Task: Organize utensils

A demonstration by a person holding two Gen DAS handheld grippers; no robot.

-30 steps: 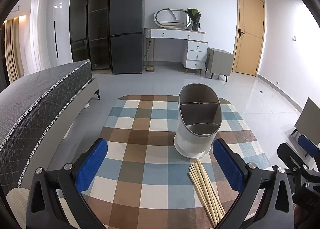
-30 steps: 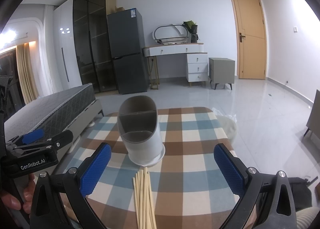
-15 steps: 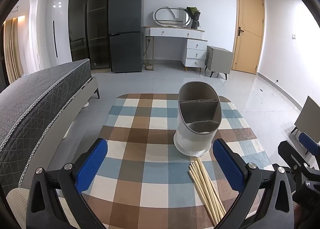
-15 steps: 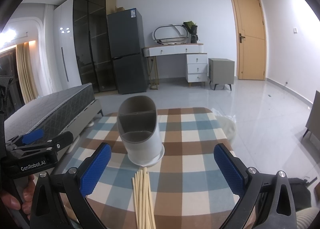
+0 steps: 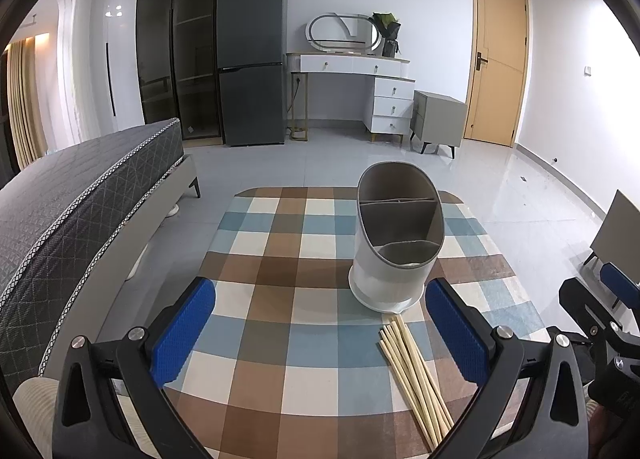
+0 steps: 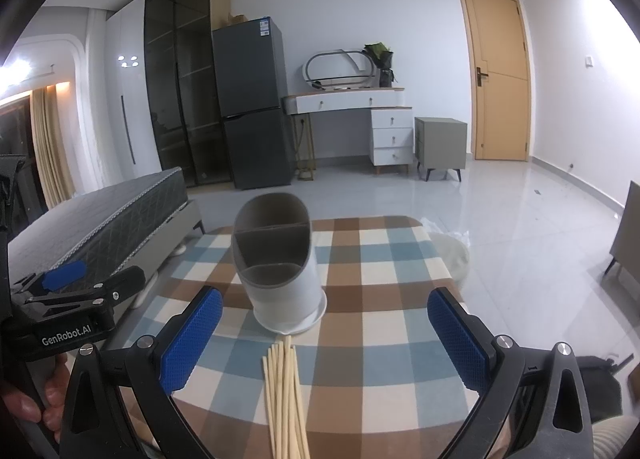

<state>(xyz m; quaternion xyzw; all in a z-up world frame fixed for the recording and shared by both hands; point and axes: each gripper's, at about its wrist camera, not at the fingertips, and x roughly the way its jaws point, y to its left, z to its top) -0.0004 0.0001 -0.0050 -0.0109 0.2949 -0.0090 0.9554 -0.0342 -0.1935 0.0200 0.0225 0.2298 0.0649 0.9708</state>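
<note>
Left gripper and right gripper hover wide open, holding nothing, above chopsticks lying beside an upright utensil holder on the checked worktop.

One cup and some sticks on the table

There is one holder with three parts inside. One bunch of chopsticks lies by it, too close together to count. Two grippers: left gripper, right gripper.

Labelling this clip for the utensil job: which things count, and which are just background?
Job: chopsticks, holder, left gripper, right gripper.
Background: fridge, bed, dresser, nightstand, door.
</note>
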